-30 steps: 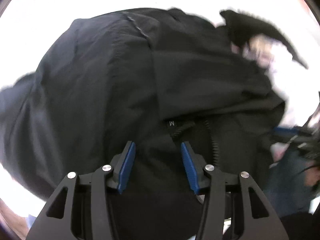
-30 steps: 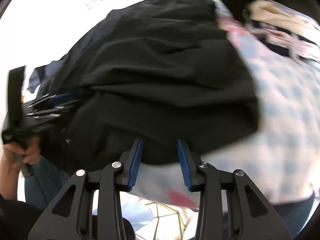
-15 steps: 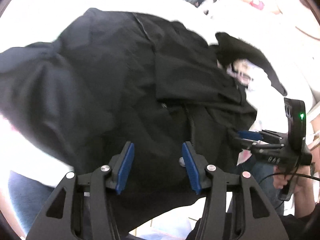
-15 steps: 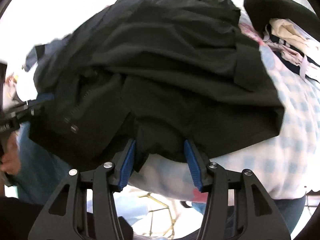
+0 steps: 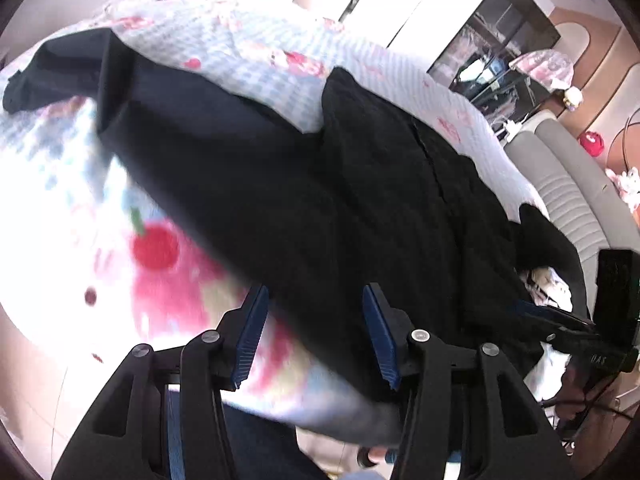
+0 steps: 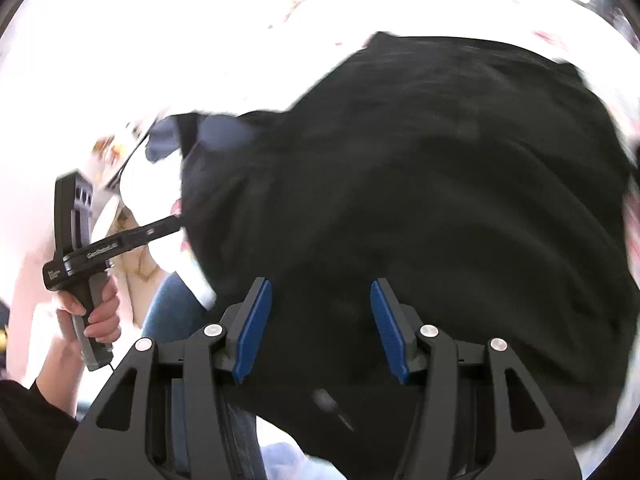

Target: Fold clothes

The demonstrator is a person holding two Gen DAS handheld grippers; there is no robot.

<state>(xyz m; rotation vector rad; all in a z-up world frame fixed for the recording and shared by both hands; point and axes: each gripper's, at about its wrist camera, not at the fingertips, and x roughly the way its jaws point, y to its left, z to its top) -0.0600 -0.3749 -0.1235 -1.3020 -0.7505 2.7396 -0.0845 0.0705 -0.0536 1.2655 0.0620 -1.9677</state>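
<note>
A black garment (image 5: 360,200) lies spread across a bed with a pale blue checked cover (image 5: 256,40). My left gripper (image 5: 315,292) hovers open over the garment's near edge, its pads clear of the cloth. In the right wrist view the same garment (image 6: 440,180) fills the frame. My right gripper (image 6: 320,284) is above its near part; the jaws are opening, with cloth below the gap but not pinched. Each gripper shows in the other's view: the right gripper (image 5: 532,314) at the garment's right end, the left gripper (image 6: 172,222) at its left edge.
A second dark garment (image 5: 548,240) and some light clothes (image 5: 548,280) lie at the bed's right end. A grey padded headboard (image 5: 568,184) and dark shelves stand beyond. A hand (image 6: 100,312) holds the left gripper's handle, with jeans (image 6: 168,308) beside it.
Both grippers have swung sideways along the bed's near edge. The right jaws have spread wider. The left view now takes in the bed cover and the room behind it.
</note>
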